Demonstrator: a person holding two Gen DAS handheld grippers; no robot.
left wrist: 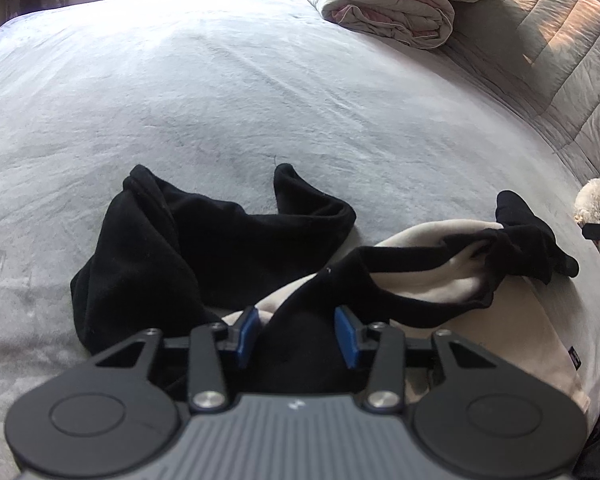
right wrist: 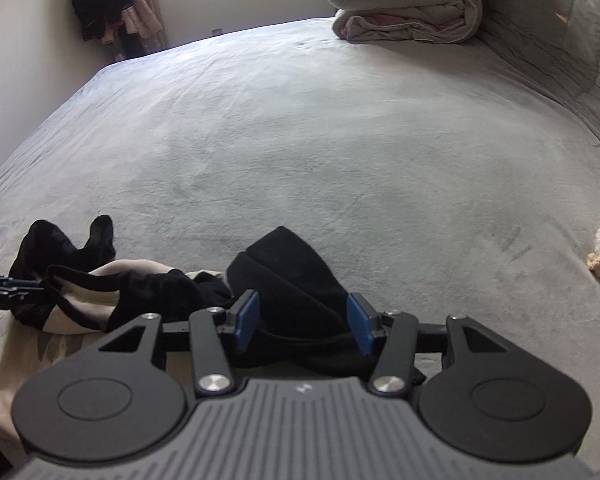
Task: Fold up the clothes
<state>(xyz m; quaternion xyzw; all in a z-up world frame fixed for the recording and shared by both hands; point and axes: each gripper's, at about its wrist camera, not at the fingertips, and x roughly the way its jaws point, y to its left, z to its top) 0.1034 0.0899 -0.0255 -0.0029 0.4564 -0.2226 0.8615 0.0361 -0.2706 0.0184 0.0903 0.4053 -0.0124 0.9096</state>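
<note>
While the crumpled black fleece garment lies near the foot edge of the grey plush-covered bed, the left hand-held gripper hovers with its blue pads spread apart, black fabric between them but not pinched. Just beside that garment a cream fleece piece with black trim lies bunched. The right hand-held gripper is likewise released, straddling a black fold. Far across the bed sits a folded beige and pink quilt.

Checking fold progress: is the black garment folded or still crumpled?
Crumpled: the black garment lies bunched on the bed, legs twisted, cream lining exposed.
</note>
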